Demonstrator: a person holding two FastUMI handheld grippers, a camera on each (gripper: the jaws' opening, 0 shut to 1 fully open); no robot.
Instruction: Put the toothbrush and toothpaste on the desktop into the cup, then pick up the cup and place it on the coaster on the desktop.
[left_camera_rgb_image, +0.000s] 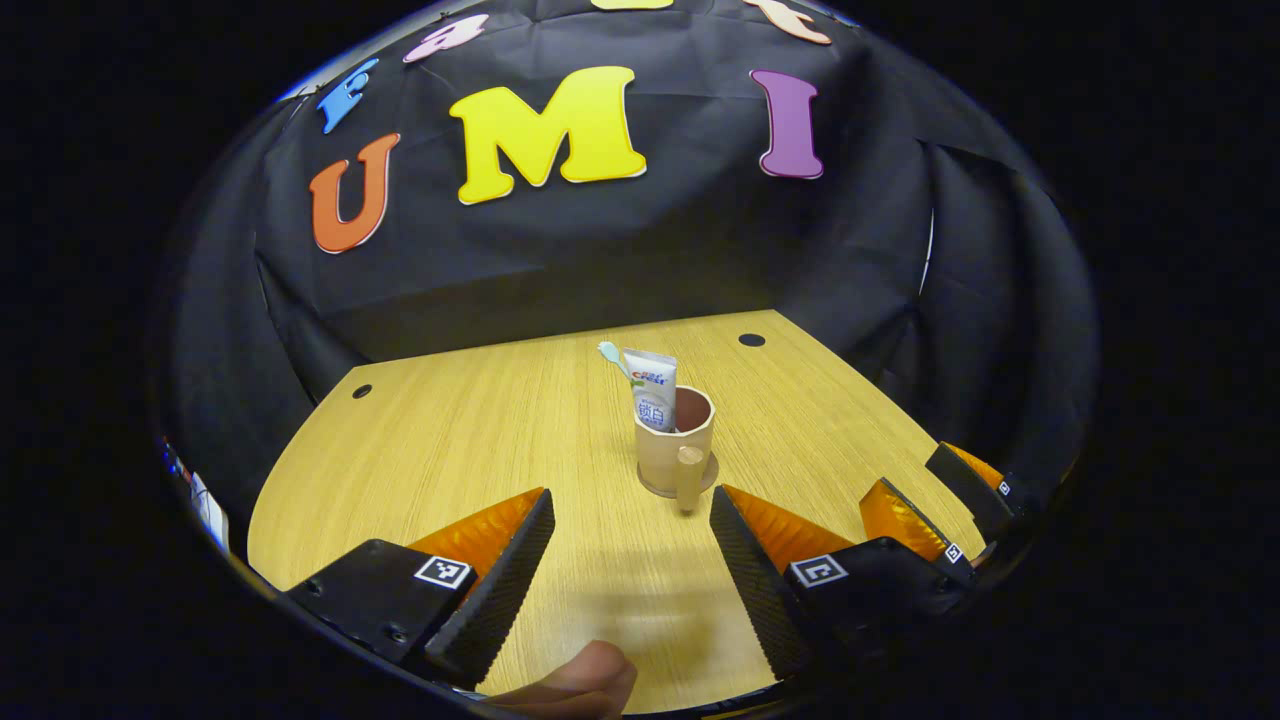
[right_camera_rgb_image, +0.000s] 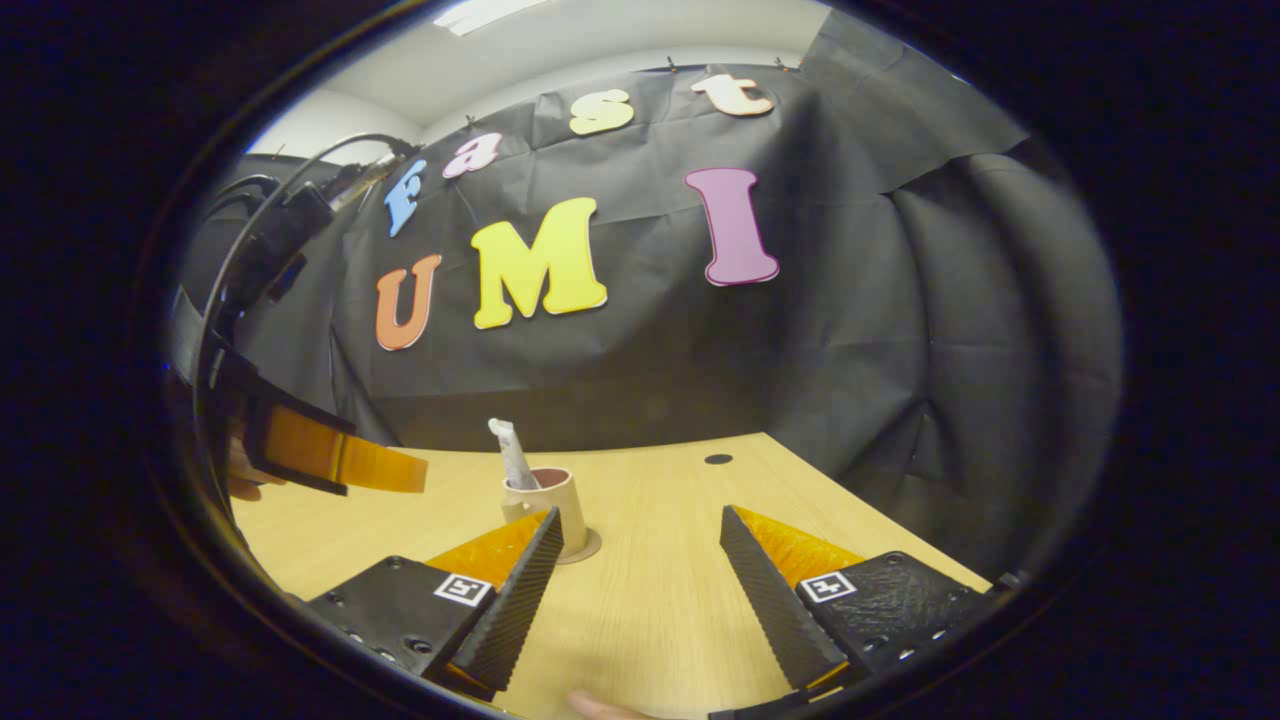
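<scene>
A tan cup (left_camera_rgb_image: 672, 445) stands upright on a round coaster (left_camera_rgb_image: 712, 472) in the middle of the wooden desktop. A white toothpaste tube (left_camera_rgb_image: 655, 392) and a toothbrush with a pale blue head (left_camera_rgb_image: 609, 351) stick out of it. The cup's handle (left_camera_rgb_image: 689, 478) points toward my left gripper (left_camera_rgb_image: 630, 565), which is open and a short way back from it. My right gripper (right_camera_rgb_image: 640, 590) is open too, with the cup (right_camera_rgb_image: 552, 500) and the coaster (right_camera_rgb_image: 592, 546) just beyond its left finger. The tube (right_camera_rgb_image: 514, 455) rises from the cup there.
The right gripper's orange fingers (left_camera_rgb_image: 900, 515) hover at the desk's right edge in the left gripper view. An orange finger (right_camera_rgb_image: 335, 455) of the left gripper reaches in from the left in the right gripper view. Cable holes (left_camera_rgb_image: 751, 340) mark the back of the desktop (left_camera_rgb_image: 450, 440).
</scene>
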